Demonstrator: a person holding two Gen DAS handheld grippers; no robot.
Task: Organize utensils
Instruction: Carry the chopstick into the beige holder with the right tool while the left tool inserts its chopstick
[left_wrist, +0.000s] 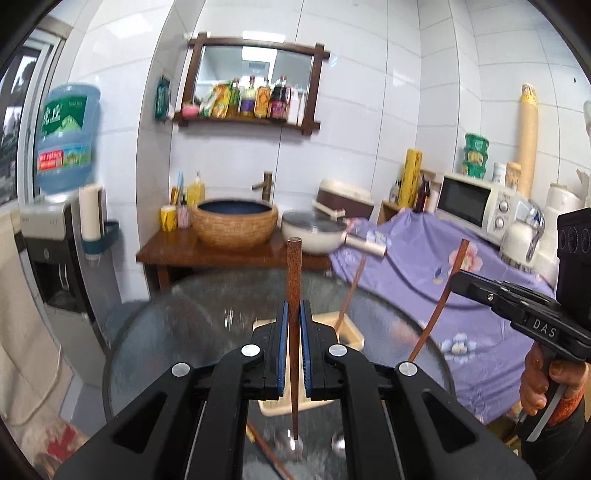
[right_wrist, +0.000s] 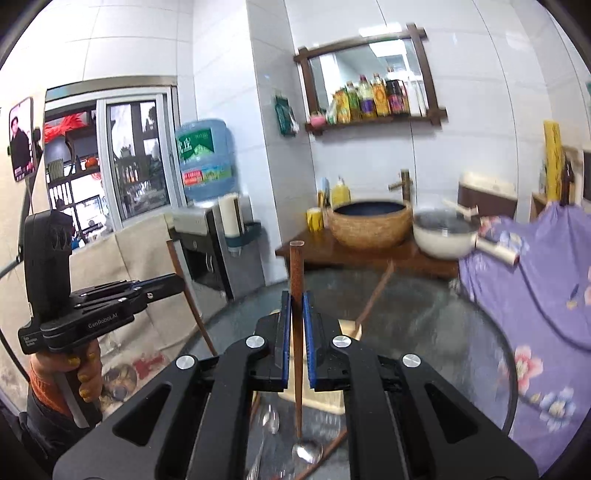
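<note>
My left gripper (left_wrist: 294, 314) is shut on a brown wooden chopstick (left_wrist: 294, 280) and holds it upright above the round glass table (left_wrist: 166, 332). My right gripper (right_wrist: 296, 306) is shut on a second brown chopstick (right_wrist: 296, 266), also upright. Each gripper shows in the other's view with its chopstick: the right gripper (left_wrist: 456, 277) at right, the left gripper (right_wrist: 181, 282) at left. A beige utensil holder (right_wrist: 351, 328) stands on the table beyond the fingers, with one chopstick (right_wrist: 373, 299) leaning in it. Metal spoons (right_wrist: 306, 450) and another chopstick (right_wrist: 325, 454) lie on the glass below.
Behind the table is a wooden counter (left_wrist: 177, 254) with a woven basin (left_wrist: 236, 225) and a white pan (left_wrist: 317, 229). A purple flowered cloth (left_wrist: 443, 266) covers the surface at right, with a microwave (left_wrist: 476, 203). A water dispenser (left_wrist: 55, 240) stands at left.
</note>
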